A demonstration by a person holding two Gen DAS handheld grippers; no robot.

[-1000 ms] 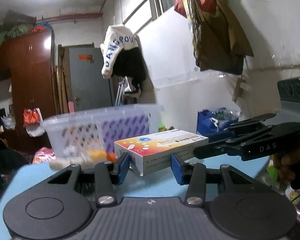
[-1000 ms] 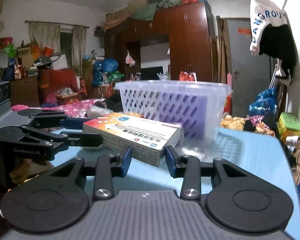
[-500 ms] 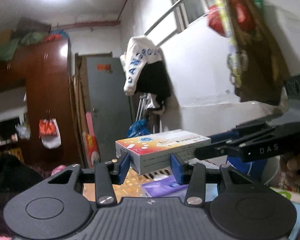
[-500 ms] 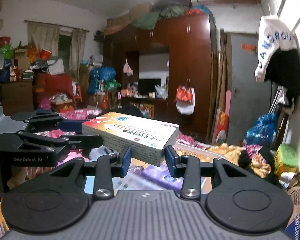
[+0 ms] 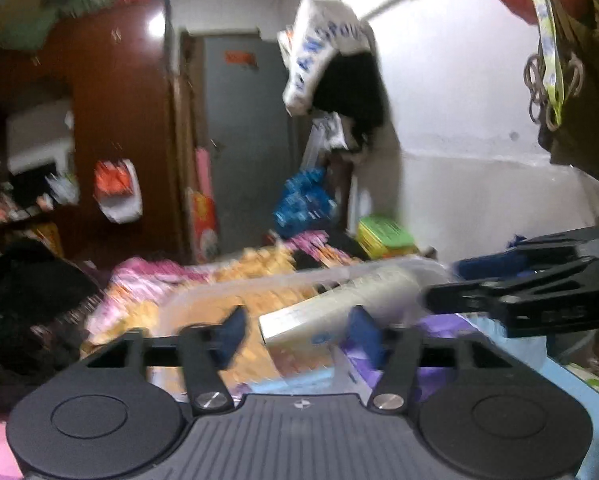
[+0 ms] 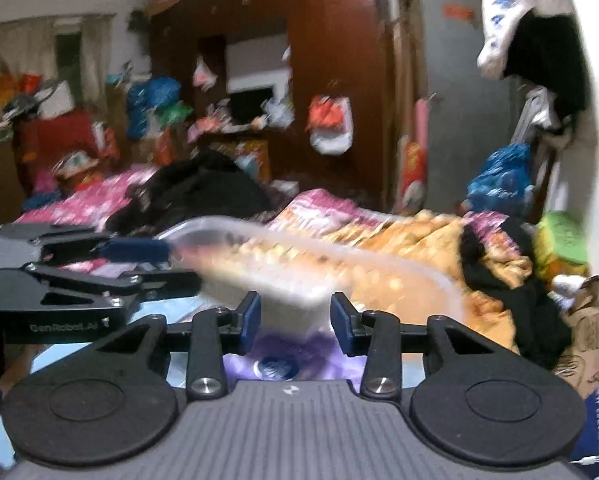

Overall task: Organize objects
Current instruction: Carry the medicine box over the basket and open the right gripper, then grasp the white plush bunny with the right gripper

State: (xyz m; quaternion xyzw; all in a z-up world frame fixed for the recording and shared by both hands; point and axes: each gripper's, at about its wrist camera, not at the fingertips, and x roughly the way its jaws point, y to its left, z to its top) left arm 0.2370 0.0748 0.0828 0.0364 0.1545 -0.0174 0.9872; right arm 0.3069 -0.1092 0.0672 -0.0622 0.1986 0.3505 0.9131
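The white medicine box [image 5: 331, 304] is blurred and tilted, dropping between the open jaws of my left gripper [image 5: 295, 334] over the clear plastic basket [image 5: 203, 296]. It touches neither pad as far as I can tell. In the right wrist view the box [image 6: 259, 276] is a pale streak above the basket rim [image 6: 419, 268]. My right gripper [image 6: 295, 322] is open and empty beside it. Purple packs [image 6: 287, 356] lie in the basket below.
The basket stands on a light blue table [image 5: 579, 392]. Beyond it are a cluttered bed with pink and orange bedding [image 6: 339, 216], a brown wardrobe [image 5: 111, 120], a grey door [image 5: 243, 128] and hanging clothes [image 5: 331, 64].
Both grippers tipped down over the basket. My left gripper opened and let go of the medicine box, which now falls tilted toward the basket.
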